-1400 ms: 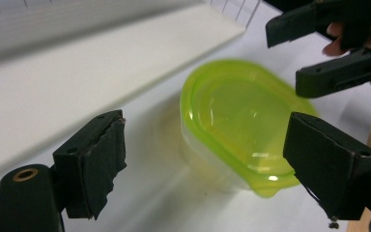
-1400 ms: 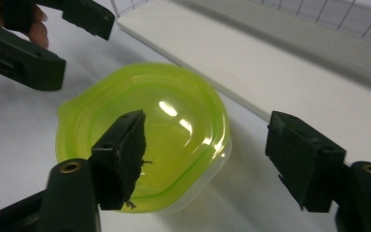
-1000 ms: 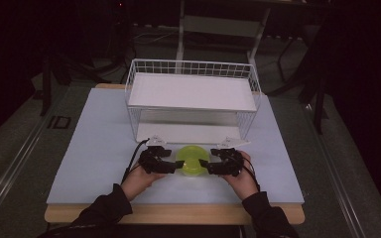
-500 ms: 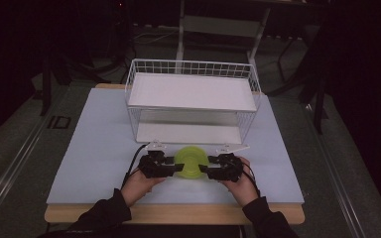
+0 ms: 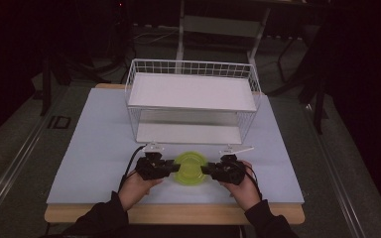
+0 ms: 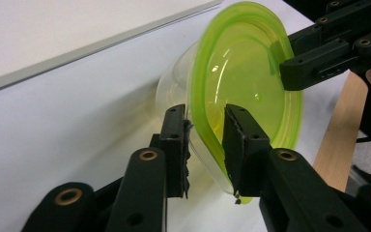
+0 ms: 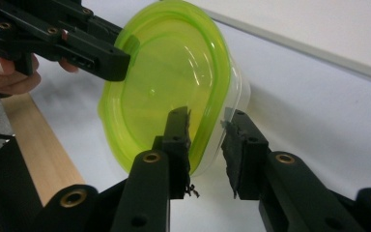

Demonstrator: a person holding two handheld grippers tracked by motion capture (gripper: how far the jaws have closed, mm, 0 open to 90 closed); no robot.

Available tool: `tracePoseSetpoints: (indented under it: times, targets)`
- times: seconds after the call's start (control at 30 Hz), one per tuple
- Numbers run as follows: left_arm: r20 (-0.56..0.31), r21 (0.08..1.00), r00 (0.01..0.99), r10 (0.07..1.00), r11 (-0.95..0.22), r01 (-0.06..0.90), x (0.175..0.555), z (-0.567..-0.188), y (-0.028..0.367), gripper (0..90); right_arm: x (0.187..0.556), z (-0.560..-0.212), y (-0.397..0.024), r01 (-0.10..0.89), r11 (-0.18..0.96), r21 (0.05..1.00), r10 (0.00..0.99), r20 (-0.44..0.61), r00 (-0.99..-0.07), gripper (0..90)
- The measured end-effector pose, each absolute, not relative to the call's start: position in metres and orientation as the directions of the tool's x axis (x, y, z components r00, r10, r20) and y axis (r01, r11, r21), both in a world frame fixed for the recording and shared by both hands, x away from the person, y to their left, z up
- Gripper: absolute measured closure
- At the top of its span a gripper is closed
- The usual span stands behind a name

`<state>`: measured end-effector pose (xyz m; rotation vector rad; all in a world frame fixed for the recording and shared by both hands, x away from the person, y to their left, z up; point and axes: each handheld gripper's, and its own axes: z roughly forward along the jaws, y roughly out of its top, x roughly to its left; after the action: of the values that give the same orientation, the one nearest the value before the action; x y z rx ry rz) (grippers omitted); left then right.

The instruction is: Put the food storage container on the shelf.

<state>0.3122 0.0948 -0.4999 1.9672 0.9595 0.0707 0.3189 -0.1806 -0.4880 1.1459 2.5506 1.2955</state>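
Over the last second I have drawn both hands back toward my edge of the table [image 5: 94,148], and the tub [image 5: 190,168] has come with them: it sat closer to the rack [image 5: 193,106] before, and now lies a little farther out on the white mat, well apart from the rack's lower shelf. The two grippers have kept their places on opposite sides of it the whole time.

My left gripper [image 6: 205,145] has its jaws partly closed across the tub's edge, one jaw on the clear wall outside, the other on the green lid [image 6: 244,72]. My right gripper [image 7: 206,145] straddles the opposite edge the same way, one jaw on the lid, the other outside the wall. From the high view the left gripper [image 5: 171,167] and right gripper [image 5: 209,170] look level with each other.

I can't be sure the right jaws are actually pressing; a sliver of gap seems to show by the outer one.

I read the pull-back as meaning the tub is now held or at least dragged by both sides, clear of the rack, with room to lift it. It isn't on either shelf yet.
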Motion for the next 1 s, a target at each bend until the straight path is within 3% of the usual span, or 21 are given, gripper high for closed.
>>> tracePoseSetpoints:
  times: [0.17, 0.43, 0.63, 0.83, 1.0]
  targets:
    - [-0.306, 0.767, 0.702, 0.644, -0.27, 0.582, 0.308, -0.499, 0.094, 74.1, 0.316, -0.491, -0.184, 0.623, 0.335, 0.707, 0.656, 0.3, -0.693, 77.1]
    - [-0.319, 0.747, 0.699, 0.641, -0.283, 0.601, 0.292, -0.504, 0.095, 68.6, 0.315, -0.491, -0.185, 0.632, 0.321, 0.706, 0.659, 0.313, -0.684, 79.5]
    - [-0.328, 0.703, 0.692, 0.643, -0.323, 0.634, 0.286, -0.507, 0.09, 72.6, 0.314, -0.491, -0.184, 0.625, 0.325, 0.71, 0.667, 0.297, -0.684, 79.6]
    - [-0.383, 0.687, 0.606, 0.697, -0.224, 0.692, 0.291, -0.503, 0.097, 77.8, 0.31, -0.49, -0.179, 0.607, 0.331, 0.723, 0.671, 0.272, -0.69, 80.3]
    - [-0.38, 0.724, 0.592, 0.71, -0.17, 0.669, 0.293, -0.488, 0.103, 80.3, 0.31, -0.481, -0.175, 0.58, 0.31, 0.753, 0.664, 0.265, -0.699, 80.6]
